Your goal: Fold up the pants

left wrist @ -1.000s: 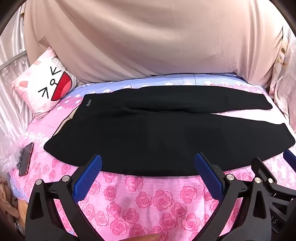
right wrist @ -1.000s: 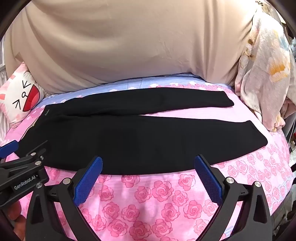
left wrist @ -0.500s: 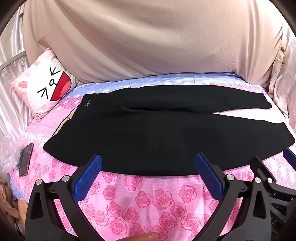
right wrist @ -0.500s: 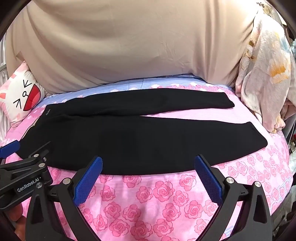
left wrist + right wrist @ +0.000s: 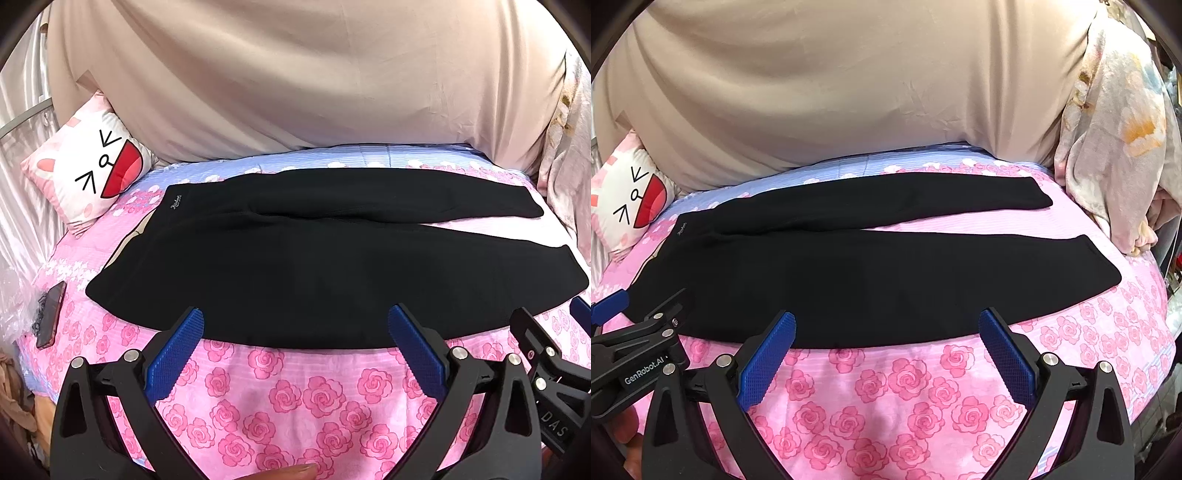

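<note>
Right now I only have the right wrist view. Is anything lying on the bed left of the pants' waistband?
Observer: Yes, a phone lies on the bedsheet near the left edge, apart from the pants.
Operator: And the left gripper, open or shut?
Observer: The left gripper is open, jaws spread wide and empty, just short of the pants' near edge.

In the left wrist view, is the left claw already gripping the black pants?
No. The left claw stands wide open at the near edge of the black pants, which lie flat and unfolded on the rose-print bedsheet.
</note>
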Demonstrator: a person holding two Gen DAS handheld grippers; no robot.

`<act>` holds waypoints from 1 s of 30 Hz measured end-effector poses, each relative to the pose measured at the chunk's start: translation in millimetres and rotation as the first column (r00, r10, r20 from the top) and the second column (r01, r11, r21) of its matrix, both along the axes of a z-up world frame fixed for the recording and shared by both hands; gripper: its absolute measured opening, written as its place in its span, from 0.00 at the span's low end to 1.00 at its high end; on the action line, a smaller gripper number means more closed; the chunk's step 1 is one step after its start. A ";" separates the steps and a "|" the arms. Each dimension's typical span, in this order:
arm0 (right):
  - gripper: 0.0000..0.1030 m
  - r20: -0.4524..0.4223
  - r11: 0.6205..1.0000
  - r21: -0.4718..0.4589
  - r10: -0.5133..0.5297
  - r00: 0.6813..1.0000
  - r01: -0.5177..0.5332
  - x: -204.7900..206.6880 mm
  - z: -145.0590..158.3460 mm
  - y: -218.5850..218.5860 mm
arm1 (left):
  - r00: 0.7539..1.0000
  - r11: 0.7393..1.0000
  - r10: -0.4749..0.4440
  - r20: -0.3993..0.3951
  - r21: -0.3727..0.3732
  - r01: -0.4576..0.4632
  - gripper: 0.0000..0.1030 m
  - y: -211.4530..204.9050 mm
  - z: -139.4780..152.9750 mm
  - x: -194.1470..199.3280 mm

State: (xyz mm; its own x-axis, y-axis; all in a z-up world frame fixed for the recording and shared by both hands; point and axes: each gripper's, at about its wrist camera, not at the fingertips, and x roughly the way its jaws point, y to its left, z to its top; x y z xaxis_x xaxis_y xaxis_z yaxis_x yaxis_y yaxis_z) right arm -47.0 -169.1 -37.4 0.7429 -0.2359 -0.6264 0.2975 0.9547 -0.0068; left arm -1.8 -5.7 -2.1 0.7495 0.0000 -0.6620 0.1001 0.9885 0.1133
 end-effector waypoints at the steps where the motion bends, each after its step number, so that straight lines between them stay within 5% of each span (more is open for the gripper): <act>1: 0.95 -0.002 1.000 0.000 0.002 1.000 -0.002 0.1 -0.5 0.4 | 1.000 1.000 0.000 -0.001 -0.001 0.000 0.95 1.4 -0.2 0.5; 30: 0.95 -0.013 1.000 0.008 0.011 1.000 -0.011 3.4 -3.7 5.9 | 1.000 1.000 0.001 -0.010 -0.002 -0.001 0.95 5.8 -3.2 1.0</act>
State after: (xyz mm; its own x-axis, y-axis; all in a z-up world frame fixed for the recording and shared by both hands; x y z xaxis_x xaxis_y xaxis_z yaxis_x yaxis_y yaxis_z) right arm -43.7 -163.1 -41.1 0.7374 -0.2226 -0.6377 0.2868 0.9580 -0.0027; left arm -0.8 0.1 -5.3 0.7427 -0.0005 -0.6697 0.1002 0.9888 0.1104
